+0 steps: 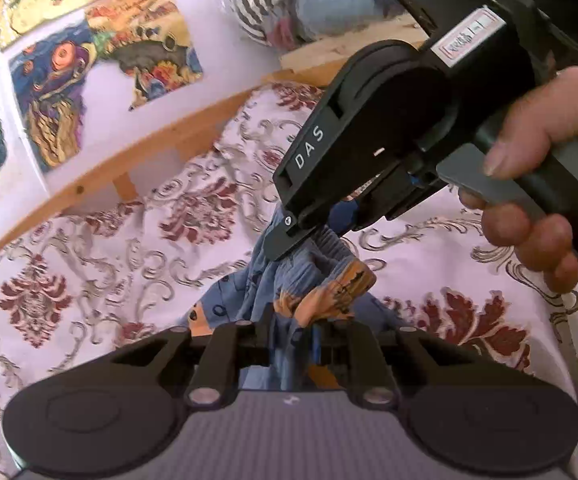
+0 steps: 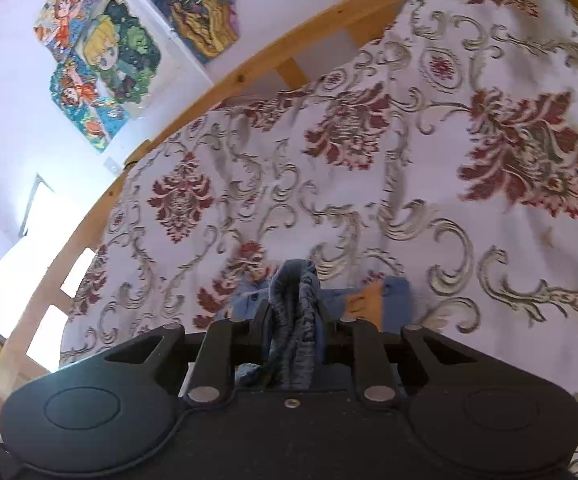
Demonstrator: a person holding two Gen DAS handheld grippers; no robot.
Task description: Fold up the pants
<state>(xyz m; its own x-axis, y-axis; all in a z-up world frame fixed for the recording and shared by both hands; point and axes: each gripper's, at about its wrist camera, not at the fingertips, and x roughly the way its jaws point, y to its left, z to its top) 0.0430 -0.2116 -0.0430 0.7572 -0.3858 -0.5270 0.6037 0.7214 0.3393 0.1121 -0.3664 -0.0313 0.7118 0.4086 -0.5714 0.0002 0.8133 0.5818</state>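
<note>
The pants [image 1: 257, 292] are small, blue with orange prints and a ribbed blue-grey waistband [image 2: 295, 280]. They hang bunched above a patterned bedspread [image 1: 129, 260]. At the bottom of the left wrist view, my left gripper [image 1: 293, 332] is shut on the blue and orange fabric. My right gripper [image 1: 289, 236], held by a hand [image 1: 549, 140], comes in from the upper right and pinches the same garment just above. In the right wrist view my right gripper [image 2: 295, 320] is shut on the gathered waistband. The rest of the pants is hidden below the grippers.
The white bedspread [image 2: 369, 200] with red and grey ornaments covers the bed. A wooden bed rail [image 1: 149, 152] runs along the far side, below a wall with colourful pictures [image 1: 53, 92]. A bundle of striped and grey cloth [image 1: 289, 0] lies at the head end.
</note>
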